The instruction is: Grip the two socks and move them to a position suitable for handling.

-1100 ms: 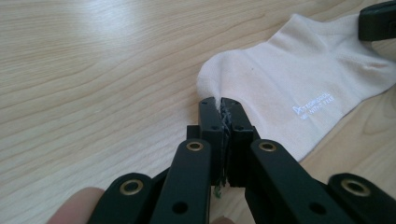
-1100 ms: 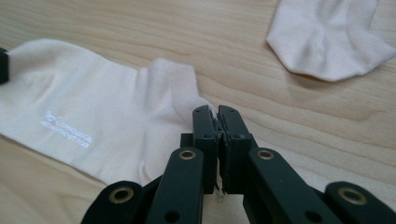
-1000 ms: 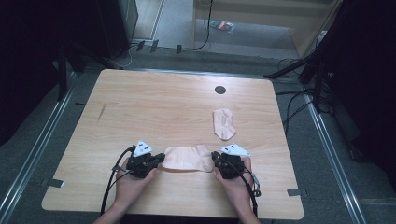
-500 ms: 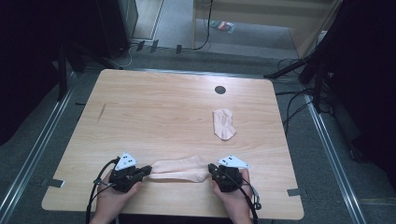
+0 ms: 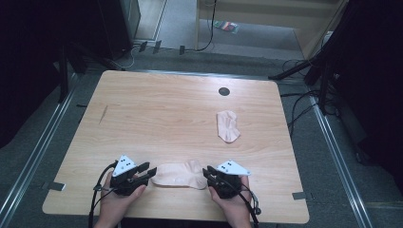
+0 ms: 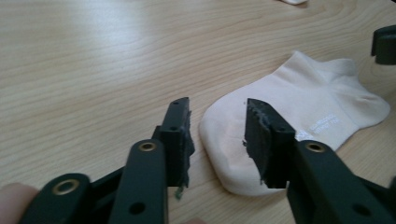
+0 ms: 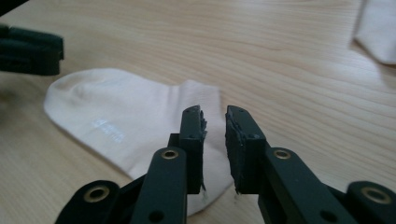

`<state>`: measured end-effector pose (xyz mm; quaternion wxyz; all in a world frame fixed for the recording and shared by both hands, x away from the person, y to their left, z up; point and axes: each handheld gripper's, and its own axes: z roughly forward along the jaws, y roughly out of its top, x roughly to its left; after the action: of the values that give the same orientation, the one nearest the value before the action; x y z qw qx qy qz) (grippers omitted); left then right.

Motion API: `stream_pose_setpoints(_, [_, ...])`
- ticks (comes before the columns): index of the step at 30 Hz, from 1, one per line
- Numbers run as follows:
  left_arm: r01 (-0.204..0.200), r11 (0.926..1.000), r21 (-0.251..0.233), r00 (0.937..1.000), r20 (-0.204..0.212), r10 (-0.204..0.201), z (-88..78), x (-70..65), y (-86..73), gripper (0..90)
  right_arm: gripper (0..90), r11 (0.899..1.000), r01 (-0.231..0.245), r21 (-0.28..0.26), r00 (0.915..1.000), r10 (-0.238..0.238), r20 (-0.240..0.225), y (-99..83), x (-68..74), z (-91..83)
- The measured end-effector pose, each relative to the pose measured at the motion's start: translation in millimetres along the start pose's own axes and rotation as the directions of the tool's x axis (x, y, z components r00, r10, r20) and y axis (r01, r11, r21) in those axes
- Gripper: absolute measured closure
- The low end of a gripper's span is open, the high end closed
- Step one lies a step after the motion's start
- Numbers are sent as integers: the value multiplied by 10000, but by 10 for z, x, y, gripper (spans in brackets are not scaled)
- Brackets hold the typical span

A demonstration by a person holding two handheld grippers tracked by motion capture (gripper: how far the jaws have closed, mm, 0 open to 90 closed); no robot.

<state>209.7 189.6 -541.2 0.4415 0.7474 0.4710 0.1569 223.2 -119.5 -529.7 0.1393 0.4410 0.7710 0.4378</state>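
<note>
Cream cotton ankle sock (image 5: 179,174) lies flat near the front edge of the desk (image 5: 157,118), stretched between the two grippers; a second sock (image 5: 228,126) sits well apart toward the right edge, midway back. Left gripper (image 5: 145,173): its jaws have just been opening and stand released, with the toe end (image 6: 224,140) lying under the gap and no pad pressing it. Right gripper (image 5: 209,174): jaws have just parted a little, a narrow gap, cuff end (image 7: 201,100) just ahead of them and free. Risks, as I judge them: the narrow right gap may still catch a fold of knit as that hand draws back, dragging the sock toward the front edge or rucking it. Torn pad facing on the left fingers (image 6: 180,135) could snag the fabric likewise. Cables (image 5: 97,190) trailing near the front edge could tug a hand off line.
</note>
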Motion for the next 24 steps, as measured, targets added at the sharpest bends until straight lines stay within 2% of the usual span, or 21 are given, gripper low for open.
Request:
stream_pose_setpoints(2, [-124, 9999, 98, 9999, -15, 125, 35, -23, -11, 664, 826, 9997, 169, 153, 9998, -168, -97, -11, 45, 38])
stream_pose_setpoints(4, [-94, 9999, 108, 9999, 37, 94, 39, -13, -9, 708, 857, 9998, 141, 169, 9998, -139, -122, -9, 64, 55])
stream_pose_setpoints(6, [-16, 10000, -29, 10000, 31, 16, 21, 24, 3, 744, 871, 9999, 97, 49, 9999, -97, -75, 6, 47, 46])
stream_pose_setpoints(8, [93, 9999, -141, 10000, -30, -94, 3, 83, 15, 740, 859, 10000, 58, -78, 10000, -58, 63, 31, -2, 23])
stream_pose_setpoints(11, [276, 9993, -271, 9995, -140, -280, -13, 200, 29, 627, 767, 9997, -61, -226, 9995, 68, 313, 92, -117, -5])
stream_pose_setpoints(15, [439, 9983, -382, 9980, -429, -455, -31, 368, 40, 540, 693, 9985, -100, -532, 9961, 146, 872, 230, -308, -20])
stream_pose_setpoints(20, [800, 9947, -644, 9936, -747, -848, -51, 559, 40, 479, 640, 9973, -369, -636, 9858, 468, 1611, 393, -574, 43])
stream_pose_setpoints(24, [1204, 9909, -595, 9878, -922, -1255, -36, 665, 38, 405, 607, 9970, -570, -533, 9737, 673, 2175, 479, -766, 168])
